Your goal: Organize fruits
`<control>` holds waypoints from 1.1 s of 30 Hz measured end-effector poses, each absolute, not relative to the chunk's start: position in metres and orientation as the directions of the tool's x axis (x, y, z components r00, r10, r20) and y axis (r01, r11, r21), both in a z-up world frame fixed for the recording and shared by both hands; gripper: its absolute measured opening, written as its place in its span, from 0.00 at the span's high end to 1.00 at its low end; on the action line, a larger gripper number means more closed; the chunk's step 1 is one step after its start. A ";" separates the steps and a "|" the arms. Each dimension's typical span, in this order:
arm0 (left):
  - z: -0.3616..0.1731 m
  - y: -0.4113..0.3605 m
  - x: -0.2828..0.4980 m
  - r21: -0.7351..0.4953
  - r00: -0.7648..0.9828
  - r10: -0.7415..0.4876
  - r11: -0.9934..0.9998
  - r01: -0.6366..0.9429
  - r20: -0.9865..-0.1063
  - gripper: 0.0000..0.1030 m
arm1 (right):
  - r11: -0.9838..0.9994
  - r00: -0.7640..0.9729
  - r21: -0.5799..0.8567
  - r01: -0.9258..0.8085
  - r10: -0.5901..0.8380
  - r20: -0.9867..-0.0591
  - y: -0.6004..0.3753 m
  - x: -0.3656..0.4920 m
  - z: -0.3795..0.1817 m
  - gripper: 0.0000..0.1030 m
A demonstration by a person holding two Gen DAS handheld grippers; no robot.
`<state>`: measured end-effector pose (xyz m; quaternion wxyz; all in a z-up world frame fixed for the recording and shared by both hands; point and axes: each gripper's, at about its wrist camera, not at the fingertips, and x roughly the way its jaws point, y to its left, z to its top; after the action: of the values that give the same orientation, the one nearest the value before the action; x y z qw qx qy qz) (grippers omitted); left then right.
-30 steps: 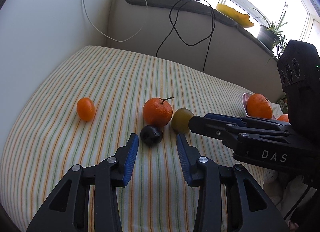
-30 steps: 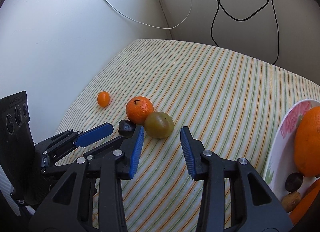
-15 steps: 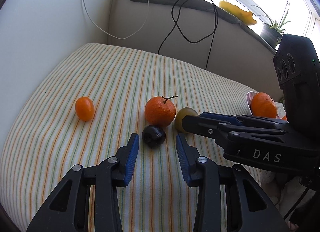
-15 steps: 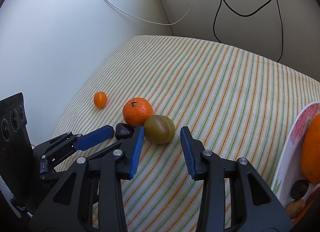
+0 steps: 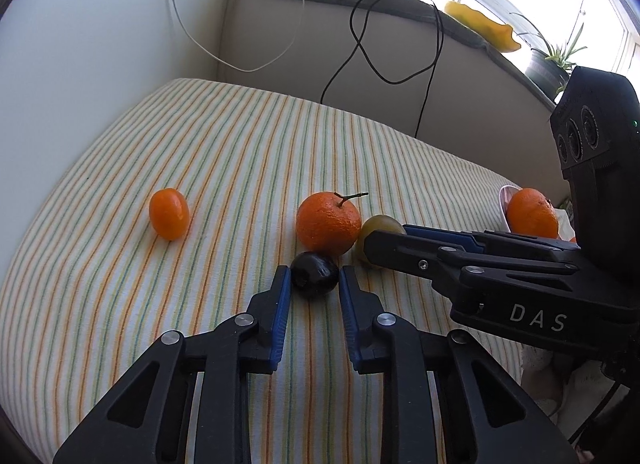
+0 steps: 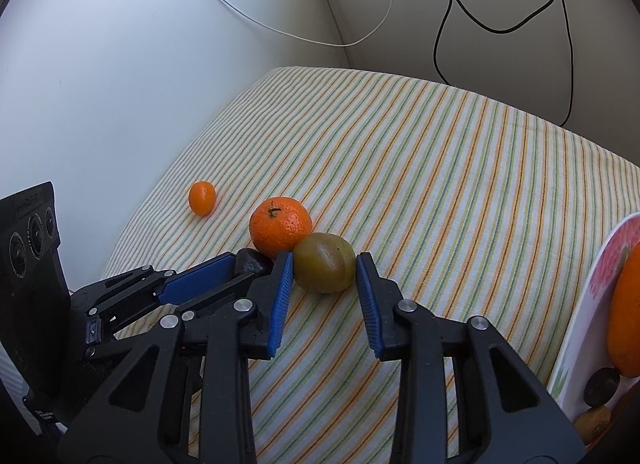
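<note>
Fruits lie on a striped cloth [image 5: 240,151] near the wall. A dark plum [image 5: 314,274] sits right between the tips of the left tongs [image 5: 312,284], whose blue pads flank it on both sides; whether the pads touch it I cannot tell, and the tongs look released rather than clenched. Just behind the plum and touching it is a mandarin [image 5: 328,223] with a short stem. A green-brown fruit [image 6: 325,263] rests against the mandarin's side and sits between the tips of the right tongs [image 6: 325,270]; these are spread wide, one pad close at each flank, with a sliver of gap on the right. In the left view the right tongs cross in front of this fruit and hide most of it. A kumquat [image 5: 169,213] lies alone, well apart to the left. At the right edge a plate [image 6: 600,264] holds an orange [image 6: 628,316] and some small dark fruits.
</note>
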<state>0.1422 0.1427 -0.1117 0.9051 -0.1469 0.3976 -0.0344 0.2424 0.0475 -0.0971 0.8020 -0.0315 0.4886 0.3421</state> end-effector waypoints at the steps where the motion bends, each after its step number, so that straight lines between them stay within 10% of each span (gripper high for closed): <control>1: -0.112 0.143 0.142 -0.294 0.682 -0.179 0.954 -0.055 -0.709 0.78 | 0.763 0.287 0.286 -0.580 0.520 -0.804 0.048 0.243 -0.097 0.68; 33: -0.069 0.104 0.108 -0.343 0.738 -0.255 0.939 0.033 -0.625 0.79 | 0.747 0.387 0.329 -0.578 0.606 -0.695 -0.047 0.189 -0.023 0.69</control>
<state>0.1076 0.1039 -0.0686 0.9188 -0.1565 0.3537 -0.0784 0.1890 -0.0465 -0.0234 0.8325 0.0161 0.4245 0.3556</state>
